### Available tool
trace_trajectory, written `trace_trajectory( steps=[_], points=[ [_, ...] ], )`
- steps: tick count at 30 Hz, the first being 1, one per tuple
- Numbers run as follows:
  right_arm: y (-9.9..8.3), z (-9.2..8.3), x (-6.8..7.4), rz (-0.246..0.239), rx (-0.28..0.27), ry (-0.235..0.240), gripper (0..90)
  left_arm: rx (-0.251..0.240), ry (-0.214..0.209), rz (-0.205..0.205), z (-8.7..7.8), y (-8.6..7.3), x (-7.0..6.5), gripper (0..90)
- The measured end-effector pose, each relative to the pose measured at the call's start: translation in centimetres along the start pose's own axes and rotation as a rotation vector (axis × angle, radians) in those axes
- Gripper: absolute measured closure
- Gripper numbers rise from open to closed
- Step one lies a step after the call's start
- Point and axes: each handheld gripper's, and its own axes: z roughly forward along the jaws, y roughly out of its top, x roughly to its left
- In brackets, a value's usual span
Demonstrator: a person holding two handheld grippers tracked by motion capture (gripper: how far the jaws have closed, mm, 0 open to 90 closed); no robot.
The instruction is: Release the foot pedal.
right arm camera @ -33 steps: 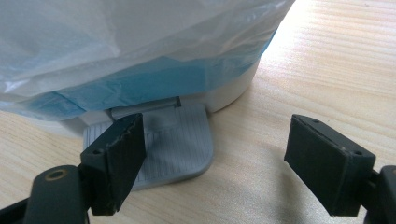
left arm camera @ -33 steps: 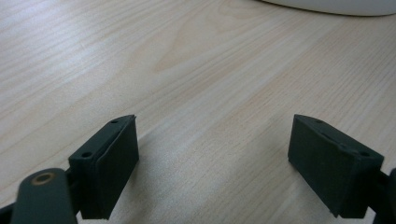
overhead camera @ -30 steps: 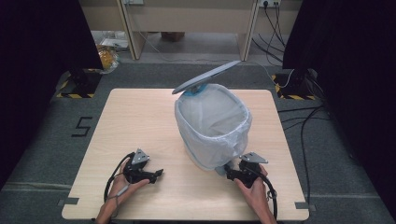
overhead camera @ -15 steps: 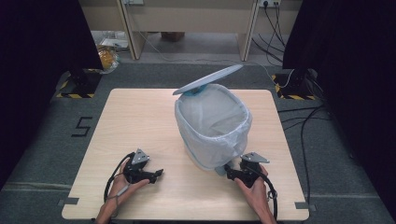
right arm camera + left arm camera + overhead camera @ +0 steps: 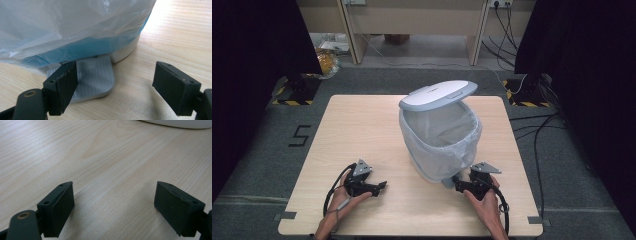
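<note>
Here the right tool [image 5: 113, 87] gapes wide at the bin's [image 5: 439, 145] grey pedal [image 5: 93, 78]; the left tool [image 5: 115, 207] gapes wide too.

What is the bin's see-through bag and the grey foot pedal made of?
The thin translucent bag looks like soft plastic film: it crinkles and shines. The flat grey ribbed pedal seems hard matte plastic, judging by its moulded ridges. The pale wooden table shows grain, possibly laminate.

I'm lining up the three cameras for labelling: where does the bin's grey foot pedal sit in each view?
High view: the foot pedal peeks out at the bin's near base, just left of the right gripper.
Left gripper view: open jaws over bare table, with a white edge at top right.
Right gripper view: pedal low centre-left, partly behind one jaw.
Shared landmark: the pale wood table.
</note>
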Motion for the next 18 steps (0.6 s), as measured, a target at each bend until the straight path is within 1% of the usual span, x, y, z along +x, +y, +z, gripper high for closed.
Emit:
trace_trajectory(
  steps=[3, 6, 8, 10, 12, 13, 14, 15, 16, 18],
  points=[
    [0.0, -0.1, 0.1, -0.006, -0.006, -0.004, 19.6, 0.0, 0.0, 0.0, 0.0, 0.0, 0.0, 15.2],
    [0.0, -0.2, 0.1, 0.001, -0.015, -0.001, 19.2, 0.0, 0.0, 0.001, 0.0, 0.0, 0.0, 15.3],
    [0.1, -0.3, 0.0, 0.0, -0.027, 0.001, 19.0, -0.001, 0.001, -0.001, 0.0, 0.0, 0.0, 15.2],
    [0.2, -0.5, -0.1, 0.012, -0.047, 0.009, 18.7, -0.001, 0.001, 0.0, 0.0, 0.0, 0.0, 15.2],
    [0.3, -0.6, 0.0, 0.014, -0.039, 0.01, 18.5, -0.001, 0.001, 0.0, 0.0, 0.0, 0.0, 15.4],
    [0.3, -0.6, -0.2, 0.008, -0.037, 0.015, 18.6, -0.001, 0.001, -0.001, 0.0, 0.0, 0.0, 15.4],
    [0.4, -0.7, -0.3, 0.017, -0.034, 0.026, 19.1, -0.001, 0.001, 0.0, 0.0, 0.0, 0.0, 15.4],
    [0.4, -0.8, -0.4, 0.016, -0.033, 0.033, 19.1, -0.001, 0.001, -0.001, 0.0, 0.0, 0.0, 15.4],
    [0.5, -1.0, -0.6, 0.014, -0.045, 0.039, 19.1, -0.001, 0.001, -0.001, 0.0, 0.0, 0.0, 15.4],
    [0.6, -1.5, -0.8, 0.027, -0.071, 0.033, 19.1, -0.001, 0.001, -0.001, 0.0, 0.0, 0.0, 15.4]
  ],
)
